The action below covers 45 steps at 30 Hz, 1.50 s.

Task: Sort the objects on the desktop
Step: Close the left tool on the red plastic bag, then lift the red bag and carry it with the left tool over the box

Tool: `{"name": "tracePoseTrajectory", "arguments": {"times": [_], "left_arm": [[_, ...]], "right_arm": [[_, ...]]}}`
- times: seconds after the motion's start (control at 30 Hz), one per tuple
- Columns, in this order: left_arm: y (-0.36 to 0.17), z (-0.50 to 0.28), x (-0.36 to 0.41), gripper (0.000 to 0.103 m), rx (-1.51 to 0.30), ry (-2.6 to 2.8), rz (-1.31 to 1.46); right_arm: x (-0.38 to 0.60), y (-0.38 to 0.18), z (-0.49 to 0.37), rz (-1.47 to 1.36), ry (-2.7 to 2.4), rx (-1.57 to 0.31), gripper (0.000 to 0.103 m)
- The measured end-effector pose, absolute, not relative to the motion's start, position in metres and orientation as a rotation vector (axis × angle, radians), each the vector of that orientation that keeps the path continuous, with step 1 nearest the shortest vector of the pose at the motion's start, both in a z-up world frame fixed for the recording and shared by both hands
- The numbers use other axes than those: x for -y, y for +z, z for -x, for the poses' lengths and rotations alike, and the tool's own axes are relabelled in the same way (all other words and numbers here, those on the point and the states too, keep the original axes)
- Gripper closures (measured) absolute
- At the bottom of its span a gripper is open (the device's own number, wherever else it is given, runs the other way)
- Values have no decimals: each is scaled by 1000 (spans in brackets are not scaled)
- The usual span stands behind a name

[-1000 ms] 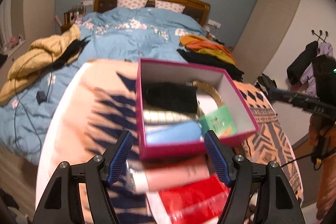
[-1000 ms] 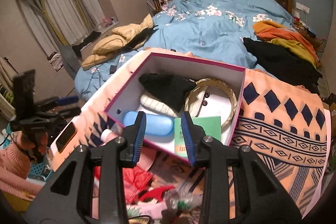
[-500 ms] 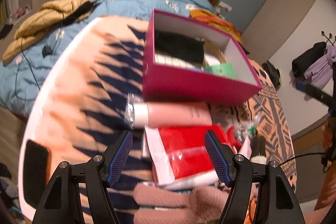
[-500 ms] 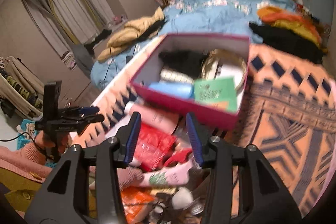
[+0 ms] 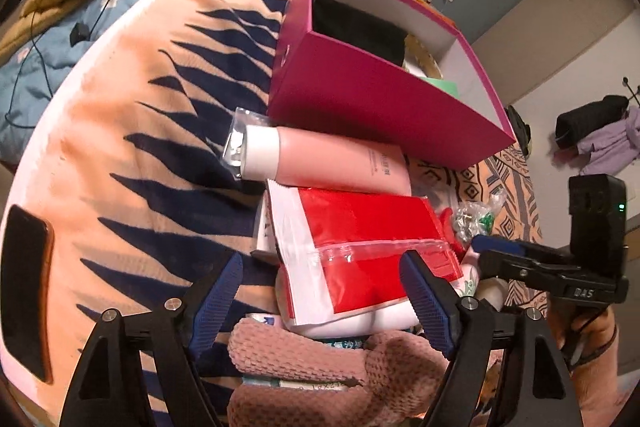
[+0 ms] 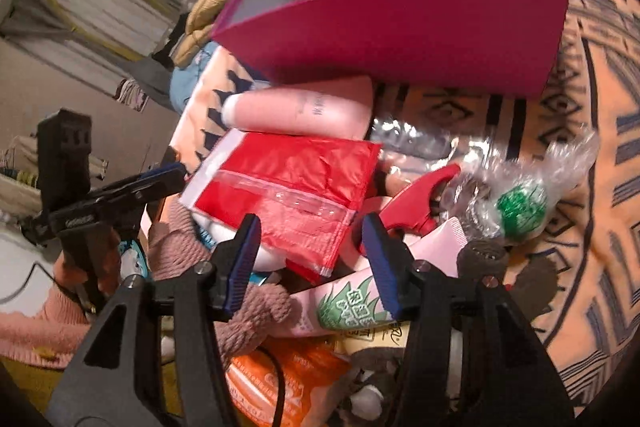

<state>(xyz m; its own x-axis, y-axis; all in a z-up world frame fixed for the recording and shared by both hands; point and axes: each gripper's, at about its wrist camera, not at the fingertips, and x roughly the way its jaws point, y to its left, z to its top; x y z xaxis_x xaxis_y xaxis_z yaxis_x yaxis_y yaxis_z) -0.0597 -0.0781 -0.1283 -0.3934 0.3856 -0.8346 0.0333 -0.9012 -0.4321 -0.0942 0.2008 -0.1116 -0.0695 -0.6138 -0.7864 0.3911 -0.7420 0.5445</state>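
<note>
in the left wrist view, a black phone (image 5: 26, 291) is lying at the far left edge of the patterned counter (image 5: 132, 131). the left tool (image 5: 320, 295) is sitting at the lower middle with its blue pads spread wide, holding nothing, hovering over a red pouch (image 5: 360, 247) that is resting on the pile. a pink bottle (image 5: 320, 159) is lying just above the pouch, touching the magenta box (image 5: 384, 99) in the upper middle. in the right wrist view, the right tool (image 6: 312, 259) is standing at the lower middle, pads wide and empty, over the same pouch's corner. a red clip (image 6: 416, 199) is lying to the right, beside a green ball in clear wrap (image 6: 520, 207).
</note>
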Motion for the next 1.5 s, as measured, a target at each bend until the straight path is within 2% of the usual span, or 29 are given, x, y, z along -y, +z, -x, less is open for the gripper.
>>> {"name": "tracePoseTrajectory", "arguments": {"times": [0.47, 0.5, 0.57, 0.63, 0.67, 0.73, 0.83, 0.87, 0.9, 1.17, 1.5], "left_arm": [[-143, 70, 70, 22, 604, 2314, 1607], [-143, 70, 70, 23, 609, 2312, 1603], [-143, 70, 70, 36, 617, 2308, 1598], [-143, 71, 70, 42, 607, 2309, 1598], [-143, 71, 70, 47, 600, 2313, 1600], [-142, 71, 69, 49, 594, 2319, 1600], [-141, 71, 70, 50, 599, 2325, 1594], [-141, 70, 70, 52, 601, 2327, 1593], [-140, 70, 70, 54, 602, 2329, 1587], [-129, 66, 73, 61, 606, 2344, 1554], [-97, 58, 72, 61, 604, 2363, 1451]], "right_arm": [[-186, -134, 101, -1575, -1839, 291, 47], [-186, -134, 100, -1574, -1838, 287, 47], [-187, -136, 101, -1572, -1841, 291, 47], [-188, -136, 100, -1560, -1839, 298, 48], [-188, -136, 100, -1556, -1840, 297, 51], [-189, -136, 100, -1557, -1854, 285, 56], [-191, -137, 100, -1554, -1873, 278, 73], [-192, -137, 100, -1553, -1874, 279, 81], [-193, -138, 100, -1552, -1873, 280, 84], [-197, -123, 93, -1495, -1898, 269, 86], [-211, -75, 84, -1361, -1934, 272, 86]]}}
